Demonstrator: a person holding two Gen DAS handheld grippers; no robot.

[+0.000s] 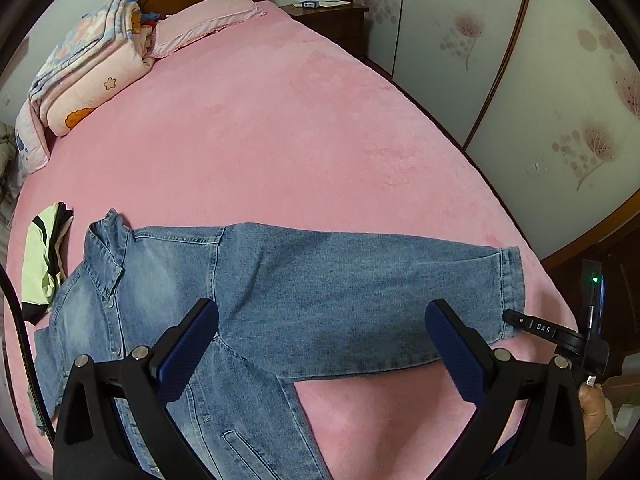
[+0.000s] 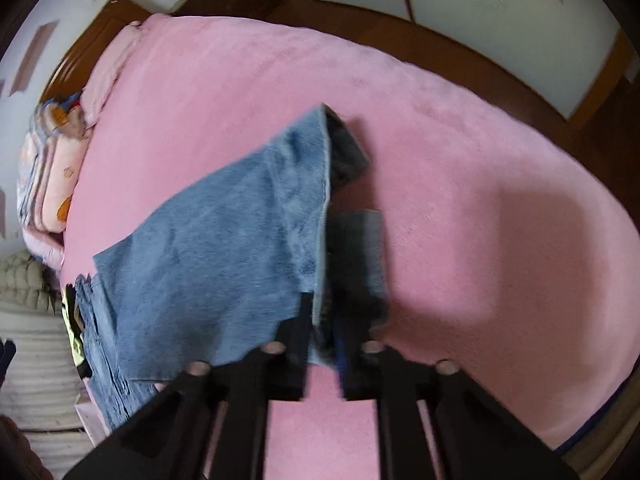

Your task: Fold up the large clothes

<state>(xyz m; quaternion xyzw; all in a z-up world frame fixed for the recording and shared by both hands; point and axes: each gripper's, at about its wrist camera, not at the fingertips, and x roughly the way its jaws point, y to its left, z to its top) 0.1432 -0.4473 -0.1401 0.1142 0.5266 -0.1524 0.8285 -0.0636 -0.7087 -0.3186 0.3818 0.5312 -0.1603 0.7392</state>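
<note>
A blue denim jacket (image 1: 280,280) lies flat on the pink bed (image 1: 280,128), collar to the left and one sleeve stretched out to the right. My left gripper (image 1: 320,344) is open and empty, hovering above the jacket's armpit area. My right gripper (image 1: 516,322) shows at the sleeve cuff (image 1: 512,292) on the right. In the right wrist view, which is blurred, that gripper (image 2: 328,320) is shut on the cuff (image 2: 324,312) and holds the sleeve (image 2: 224,240) lifted off the bed.
A folded floral quilt (image 1: 88,64) and pink pillows (image 1: 208,20) lie at the headboard. A green-and-black garment (image 1: 40,256) lies left of the collar. A wooden nightstand (image 1: 332,16) and wardrobe doors (image 1: 520,80) stand beyond the bed's right edge.
</note>
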